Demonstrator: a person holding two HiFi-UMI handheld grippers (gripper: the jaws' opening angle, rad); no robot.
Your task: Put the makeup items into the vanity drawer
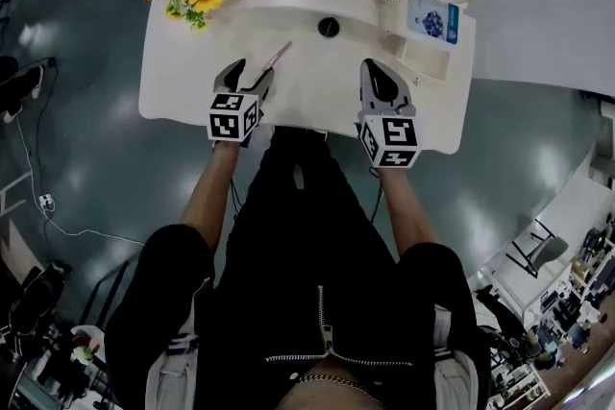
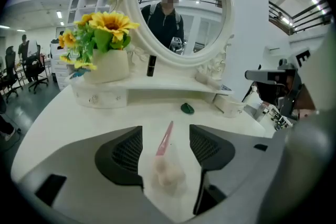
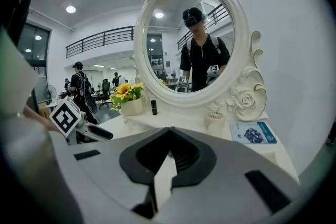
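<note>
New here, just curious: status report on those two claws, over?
Left gripper open, pouch lying loose between its jaws. Right gripper shut, empty. Nothing crowding the pouch, over.

Black short-sleeved top point(image 1: 288, 302), silver zip point(image 1: 325, 326) running down the front, black trousers point(image 1: 307, 206), a thin chain point(image 1: 332, 382) at the neck. Now the left gripper point(image 1: 252, 72) and right gripper point(image 1: 377, 67): grey bodies, dark ribbed jaws, each capped by a cube point(image 1: 233, 116) of black-and-white square markers.

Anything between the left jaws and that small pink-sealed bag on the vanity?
Nothing visible. The bag lies on the vanity top directly between the left gripper's open jaws, and the pads appear clear of it.
</note>
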